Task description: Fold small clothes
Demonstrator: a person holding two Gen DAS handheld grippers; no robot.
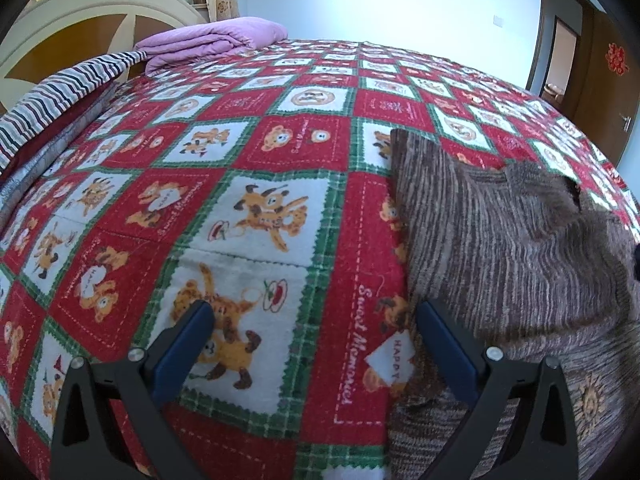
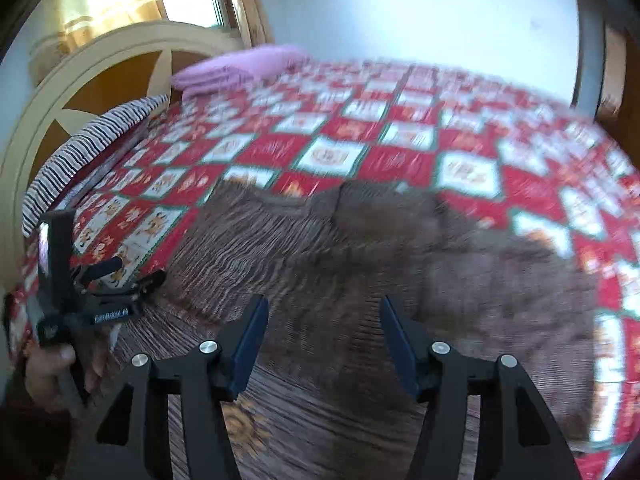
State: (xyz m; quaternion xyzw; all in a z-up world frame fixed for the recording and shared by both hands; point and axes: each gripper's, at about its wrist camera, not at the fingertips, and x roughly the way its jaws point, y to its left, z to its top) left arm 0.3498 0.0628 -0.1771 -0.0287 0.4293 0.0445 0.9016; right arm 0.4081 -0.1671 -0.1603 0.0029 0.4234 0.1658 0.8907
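The brown striped sweater [image 1: 508, 248] lies spread on the bed [image 1: 248, 152], flat on its red patchwork blanket, which gives it a wide, even base for folding. From the left gripper [image 1: 316, 312] the sweater sits off to the right, its edge just under the right-hand finger; the jaws stand wide apart with nothing between them, only blanket ahead. It seems parked at the sweater's side, ready to take that edge.

The right gripper [image 2: 324, 332] hangs over the middle of the sweater [image 2: 320, 248], released, jaws apart and no cloth pinched between them. That view is smeared, so fine folds are hard to read. To its left, the other gripper [image 2: 104, 292] and the hand [image 2: 48, 368] holding it show low at the sweater's edge.

Far ahead of both grippers, a folded purple blanket [image 1: 216, 40] and a striped pillow [image 1: 52, 104] lie by the headboard, well clear of the work.
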